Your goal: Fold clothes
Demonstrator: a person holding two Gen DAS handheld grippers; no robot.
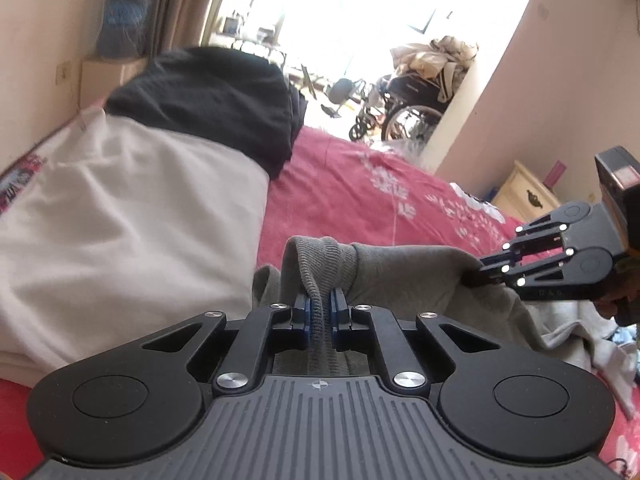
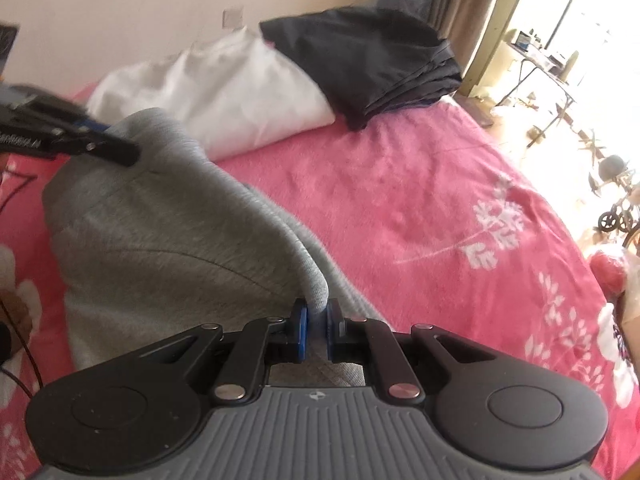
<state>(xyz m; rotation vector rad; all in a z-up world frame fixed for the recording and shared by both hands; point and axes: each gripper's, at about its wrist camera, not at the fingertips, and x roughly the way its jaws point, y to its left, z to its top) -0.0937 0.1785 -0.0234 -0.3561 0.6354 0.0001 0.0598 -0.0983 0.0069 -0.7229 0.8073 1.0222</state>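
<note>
Each gripper [image 1: 320,312] [image 2: 317,330] is black, with blue pads [image 1: 307,316], shiny round screws and a grey ribbed base.

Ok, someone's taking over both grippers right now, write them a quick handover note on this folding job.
Left gripper: shut on the ribbed edge of the grey sweatshirt.
Right gripper: shut on another part of the same edge.
Sweatshirt: lifted between the two grippers, the rest draped on the pink bedspread.
Done: a folded white garment and a folded black garment lie side by side near the wall, the black one overlapping the white.
Left: the grey sweatshirt is not yet folded; probably carry the held edge over, lay it flat, then set it by the others.
</note>
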